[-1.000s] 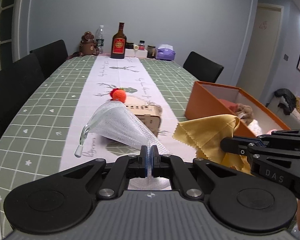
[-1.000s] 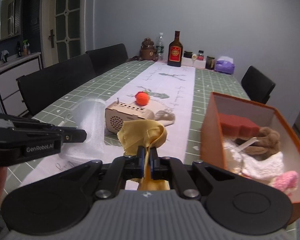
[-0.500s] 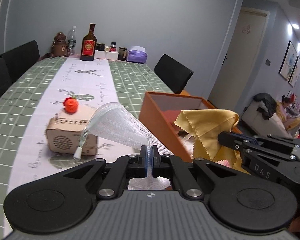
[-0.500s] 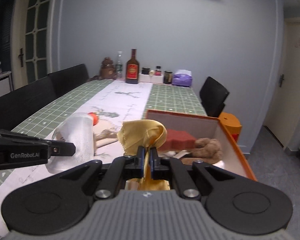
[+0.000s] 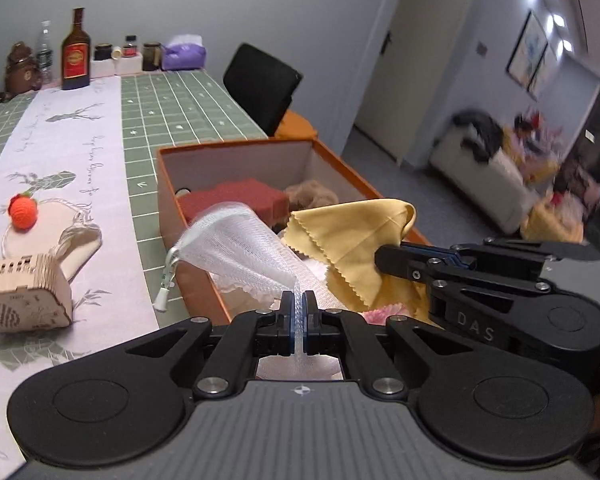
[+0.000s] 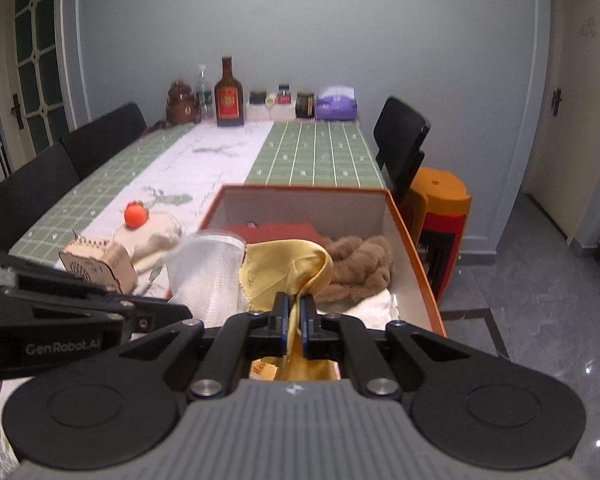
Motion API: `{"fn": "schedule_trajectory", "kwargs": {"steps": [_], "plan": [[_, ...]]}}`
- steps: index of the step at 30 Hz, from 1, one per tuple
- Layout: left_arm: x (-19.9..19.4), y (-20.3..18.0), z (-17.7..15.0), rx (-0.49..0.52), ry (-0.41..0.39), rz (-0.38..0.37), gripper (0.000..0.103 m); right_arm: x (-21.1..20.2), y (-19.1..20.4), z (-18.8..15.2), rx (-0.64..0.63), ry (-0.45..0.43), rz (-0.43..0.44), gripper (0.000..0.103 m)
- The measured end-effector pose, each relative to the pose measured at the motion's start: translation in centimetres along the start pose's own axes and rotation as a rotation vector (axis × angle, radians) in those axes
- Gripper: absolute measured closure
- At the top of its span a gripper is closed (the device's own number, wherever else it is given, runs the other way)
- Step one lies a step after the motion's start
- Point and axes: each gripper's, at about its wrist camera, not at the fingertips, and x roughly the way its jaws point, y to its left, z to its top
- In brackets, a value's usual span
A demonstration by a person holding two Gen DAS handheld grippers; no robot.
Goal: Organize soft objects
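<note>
My left gripper [image 5: 299, 305] is shut on a white mesh pouch [image 5: 236, 246], held above the near left corner of the orange box [image 5: 168, 208]. My right gripper [image 6: 294, 312] is shut on a yellow cloth [image 6: 288, 266], held over the box [image 6: 404, 236]; the cloth also shows in the left wrist view [image 5: 352, 236]. The pouch shows in the right wrist view [image 6: 204, 272]. The box holds a red sponge [image 5: 236, 200], a brown plush toy [image 6: 360, 266] and white and pink soft items.
On the table runner lie an orange crochet ball [image 5: 22, 208], a beige pouch [image 5: 80, 240] and a wooden speaker box [image 5: 20, 292]. Bottles, jars and a tissue pack [image 6: 336, 104] stand at the far end. Black chairs [image 6: 400, 140] and an orange stool [image 6: 440, 208] stand beside the table.
Both grippers have swung right from the table runner to above the orange box, carrying the mesh pouch and the yellow cloth. Both stay shut.
</note>
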Motion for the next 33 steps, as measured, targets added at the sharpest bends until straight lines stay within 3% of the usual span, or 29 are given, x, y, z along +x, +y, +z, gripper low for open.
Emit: {"fn": "schedule_trajectory", "kwargs": {"steps": [2,6,9,20,26,33], "plan": [[0.9,-0.7,0.6,0.073,0.043,0.025,0.1,0.6,-0.5,0.0,-0.007,0.04,0.014,0.1],[2.7,-1.4,1.6,0.153,0.181,0.003,0.1,1.7,-1.4,0.1,-0.001,0.101,0.055,0.1],[3.7,-2.1,2.0,0.217,0.233,0.023,0.1,2.6,-1.8,0.1,0.006,0.146,0.087,0.1],[8.7,-3.1,2.5,0.317,0.463,-0.019,0.1,6.9,-2.9,-0.7,0.023,0.317,0.142,0.099],[10.6,-2.4,2.3,0.329,0.527,-0.023,0.1,8.0,-3.1,-0.6,0.018,0.338,0.153,0.099],[11.5,-2.2,2.1,0.348,0.546,-0.022,0.099,9.7,-2.9,-1.5,0.001,0.397,0.145,0.096]]}}
